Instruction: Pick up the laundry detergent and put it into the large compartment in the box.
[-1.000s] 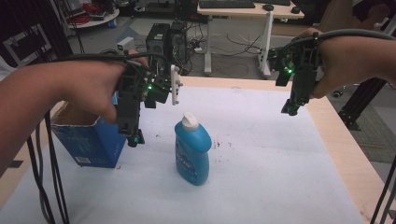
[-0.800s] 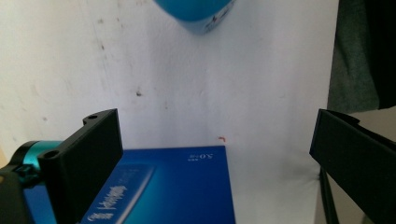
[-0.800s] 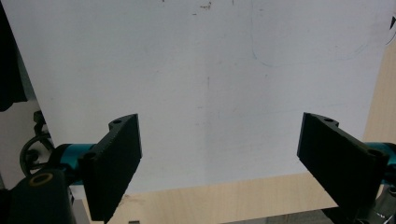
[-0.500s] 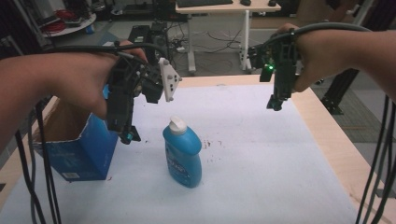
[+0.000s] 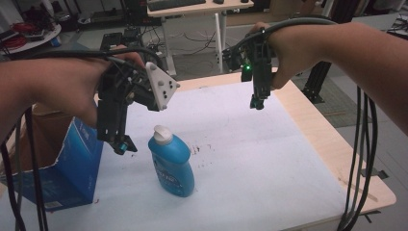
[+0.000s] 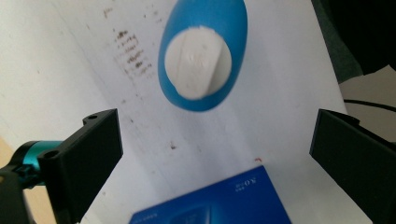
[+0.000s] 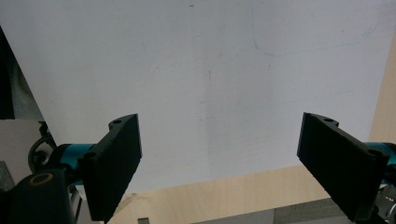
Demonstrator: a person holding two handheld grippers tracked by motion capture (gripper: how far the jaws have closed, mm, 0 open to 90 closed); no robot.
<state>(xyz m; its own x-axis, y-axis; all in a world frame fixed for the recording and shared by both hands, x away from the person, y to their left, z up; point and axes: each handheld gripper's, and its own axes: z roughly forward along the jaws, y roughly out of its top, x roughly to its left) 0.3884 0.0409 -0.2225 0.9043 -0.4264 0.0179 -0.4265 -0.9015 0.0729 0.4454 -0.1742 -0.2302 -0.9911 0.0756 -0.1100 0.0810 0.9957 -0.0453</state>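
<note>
Near left: a blue cardboard box point(image 5: 62, 171) stands open-topped at the table's near-left edge, a small white label low on its front, print too small to read. In the left gripper view its top face carries pale lettering, blurred and illegible.

Centre: a blue plastic bottle point(image 5: 171, 163) stands upright on the white table cover point(image 5: 269, 163), just right of the box, rounded shoulders tapering to a white flip cap point(image 5: 162, 135). Its front label is unreadable. Dark speckled stains mark the cover just right of the bottle.

Left gripper point(image 5: 119, 143) — hangs above the gap between box and bottle, jaws pointing down, spread wide, holding nothing. Its own view looks down on the cap between the two black flat pads.

Open room: the cover right of the bottle is bare out to the pale wood edge point(image 5: 337, 154).

Far right: the right gripper point(image 5: 257, 102) — held high over the far edge, jaws wide apart, empty.
</note>
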